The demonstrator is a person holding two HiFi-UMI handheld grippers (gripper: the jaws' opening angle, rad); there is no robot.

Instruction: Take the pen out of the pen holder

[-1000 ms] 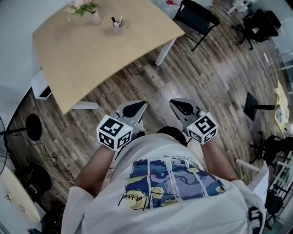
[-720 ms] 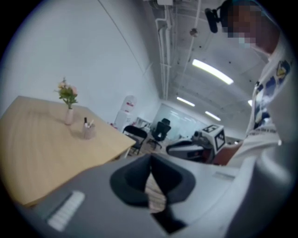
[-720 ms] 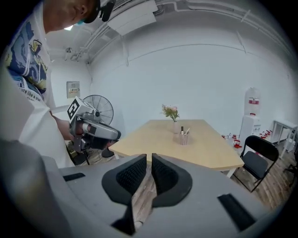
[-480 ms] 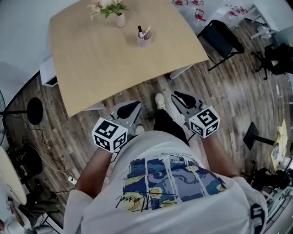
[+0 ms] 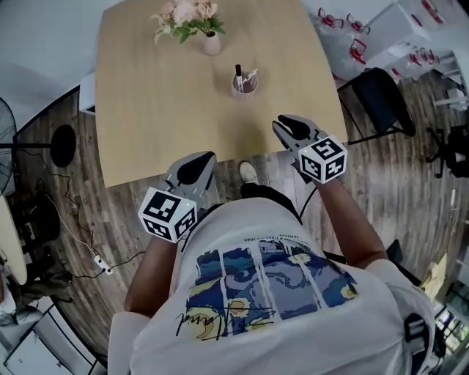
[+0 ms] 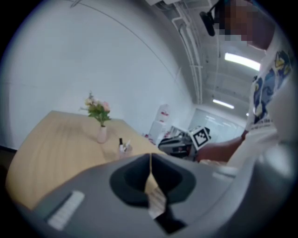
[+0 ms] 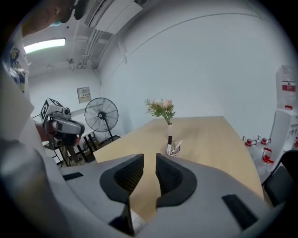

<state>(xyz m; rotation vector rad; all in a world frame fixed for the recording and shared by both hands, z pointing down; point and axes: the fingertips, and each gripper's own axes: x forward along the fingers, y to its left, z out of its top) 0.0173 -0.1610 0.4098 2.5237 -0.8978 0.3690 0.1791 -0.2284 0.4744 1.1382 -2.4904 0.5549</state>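
A: So, where is the pen (image 5: 239,72)?

B: Upright in the pen holder (image 5: 245,86), black cap on top, with a lighter pen leaning beside it; the holder stands around the middle of the tabletop (image 5: 161,110), toward its right side, near the vase (image 5: 211,45) of pink flowers (image 5: 187,13).

A: And the tongs?

B: Both are well apart from the holder. The left tongs (image 5: 199,165) hang at the tabletop's near edge, clenched; their two tips press together with nothing between them. The right tongs (image 5: 286,126) reach over the tabletop's near right part and point toward the holder; their jaws are opening, a narrow gap shows, and only bare wood is seen through it.

A: Does either gripper view catch the holder?

B: Both; in the right gripper view it sits just beyond the jaw tips, almost in line with the gap; in the left gripper view it lies off to the left of the closed tips, with the vase further left.
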